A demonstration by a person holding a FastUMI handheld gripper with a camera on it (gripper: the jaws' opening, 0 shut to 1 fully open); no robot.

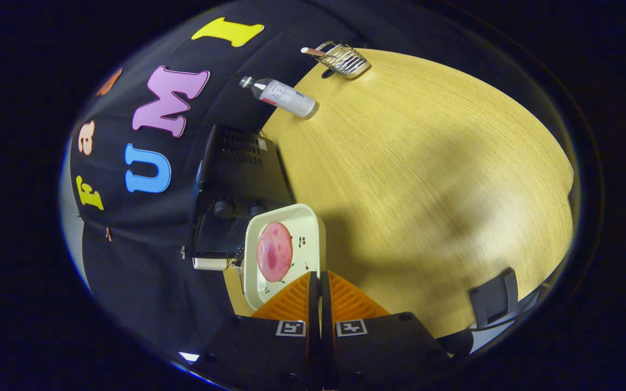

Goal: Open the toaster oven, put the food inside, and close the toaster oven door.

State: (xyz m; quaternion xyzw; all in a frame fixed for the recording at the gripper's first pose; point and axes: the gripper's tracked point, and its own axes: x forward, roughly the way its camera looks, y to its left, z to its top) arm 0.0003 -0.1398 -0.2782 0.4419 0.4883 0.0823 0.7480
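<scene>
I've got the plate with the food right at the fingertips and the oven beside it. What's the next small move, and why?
Probably swing the gripper off the plate toward the toaster oven door handle. The fingers look closed with nothing between them, the pink food lies on the plate just ahead, and the oven door appears shut, so it has to open first.

plate (310, 228) just ahead of closed jaws, food (274, 251) on it | toaster oven (237, 184) touching plate, left of centre | bottle (286, 96) upper centre on surface (427, 179) | wire rack (343, 58) beyond, top of frame
</scene>
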